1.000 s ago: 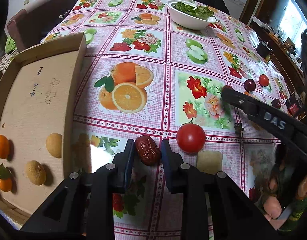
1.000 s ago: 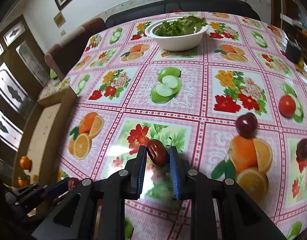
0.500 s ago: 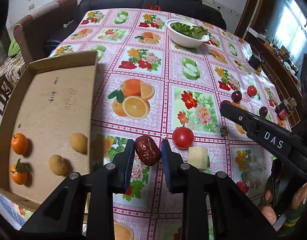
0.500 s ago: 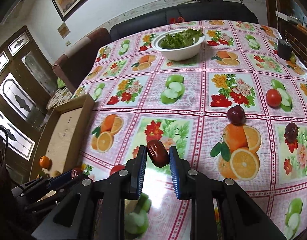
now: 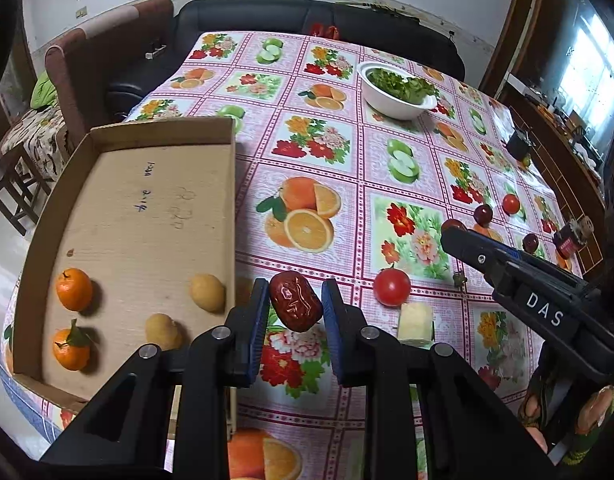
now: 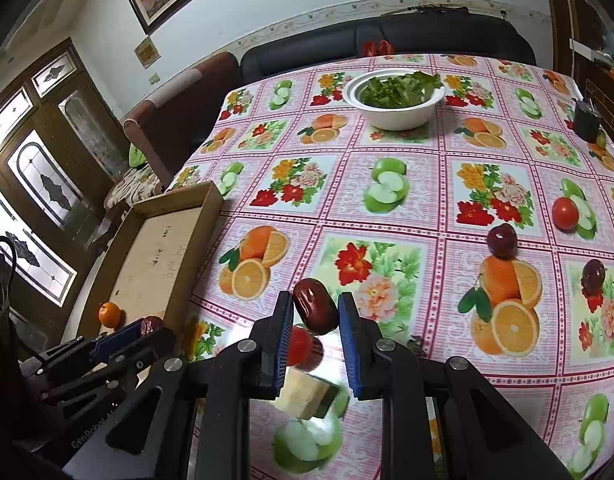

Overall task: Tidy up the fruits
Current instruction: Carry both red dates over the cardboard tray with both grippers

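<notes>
My left gripper [image 5: 294,305] is shut on a wrinkled red date [image 5: 295,301], held above the tablecloth just right of the cardboard tray [image 5: 147,216]. The tray holds two oranges [image 5: 73,289] and two small tan fruits [image 5: 206,292]. My right gripper [image 6: 314,312] is shut on a second, darker date [image 6: 315,305], over the table's near middle. A red tomato [image 5: 391,286] and a pale yellow block [image 5: 415,321] lie on the cloth between the two grippers. Further right lie two dark plums [image 6: 502,241] and another tomato [image 6: 564,213].
A white bowl of greens [image 6: 395,100] stands at the far side of the table. A dark cup [image 6: 586,120] sits near the far right edge. A sofa and an armchair [image 5: 107,68] line the far and left sides. A hand [image 5: 563,432] shows at lower right.
Both grippers have risen and pulled back from the table, each still holding its date. More of the tray and table is in view now.
</notes>
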A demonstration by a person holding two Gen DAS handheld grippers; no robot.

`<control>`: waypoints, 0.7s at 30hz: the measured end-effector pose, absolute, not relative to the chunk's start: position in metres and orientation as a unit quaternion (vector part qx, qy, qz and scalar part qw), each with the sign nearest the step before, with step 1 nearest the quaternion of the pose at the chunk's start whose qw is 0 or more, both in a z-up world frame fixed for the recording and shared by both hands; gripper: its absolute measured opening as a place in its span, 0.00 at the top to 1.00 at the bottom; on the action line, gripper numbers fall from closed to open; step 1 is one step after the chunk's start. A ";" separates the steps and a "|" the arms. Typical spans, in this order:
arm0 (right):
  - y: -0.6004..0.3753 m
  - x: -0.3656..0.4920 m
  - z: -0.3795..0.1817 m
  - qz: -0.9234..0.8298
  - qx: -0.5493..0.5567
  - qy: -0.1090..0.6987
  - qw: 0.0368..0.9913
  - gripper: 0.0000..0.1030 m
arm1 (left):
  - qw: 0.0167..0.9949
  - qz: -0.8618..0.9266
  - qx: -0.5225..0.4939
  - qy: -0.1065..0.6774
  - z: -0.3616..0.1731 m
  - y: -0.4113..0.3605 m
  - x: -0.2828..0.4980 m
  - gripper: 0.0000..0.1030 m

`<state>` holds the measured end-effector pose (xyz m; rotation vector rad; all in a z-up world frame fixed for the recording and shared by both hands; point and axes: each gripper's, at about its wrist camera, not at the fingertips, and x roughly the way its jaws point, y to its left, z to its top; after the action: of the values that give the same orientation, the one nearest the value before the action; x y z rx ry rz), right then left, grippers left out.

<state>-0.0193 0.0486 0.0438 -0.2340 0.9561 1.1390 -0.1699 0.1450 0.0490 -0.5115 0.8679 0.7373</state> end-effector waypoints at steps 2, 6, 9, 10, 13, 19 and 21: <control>0.051 -0.022 0.045 0.520 -0.108 0.433 0.728 0.77 | 0.811 0.346 -0.241 0.405 0.050 0.147 -0.172 0.77; 0.058 -0.030 0.048 0.526 -0.113 0.431 0.725 0.77 | 0.810 0.351 -0.245 0.401 0.051 0.153 -0.177 0.77; 0.064 -0.036 0.049 0.531 -0.116 0.429 0.721 0.77 | 0.809 0.354 -0.248 0.398 0.051 0.158 -0.182 0.77; 0.067 -0.038 0.049 0.533 -0.117 0.429 0.720 0.77 | 0.808 0.356 -0.249 0.397 0.051 0.160 -0.184 0.77; 0.074 -0.044 0.050 0.539 -0.121 0.427 0.716 0.77 | 0.806 0.360 -0.253 0.396 0.050 0.166 -0.189 0.77; 0.089 -0.060 0.052 0.550 -0.129 0.424 0.708 0.77 | 0.800 0.373 -0.258 0.393 0.049 0.180 -0.201 0.77; 0.094 -0.065 0.052 0.555 -0.133 0.423 0.704 0.78 | 0.797 0.379 -0.262 0.391 0.048 0.186 -0.206 0.77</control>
<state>-0.0652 0.0943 0.0515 -0.2956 0.9400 1.2334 -0.2064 0.1863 0.0480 -0.5617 0.8397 0.8148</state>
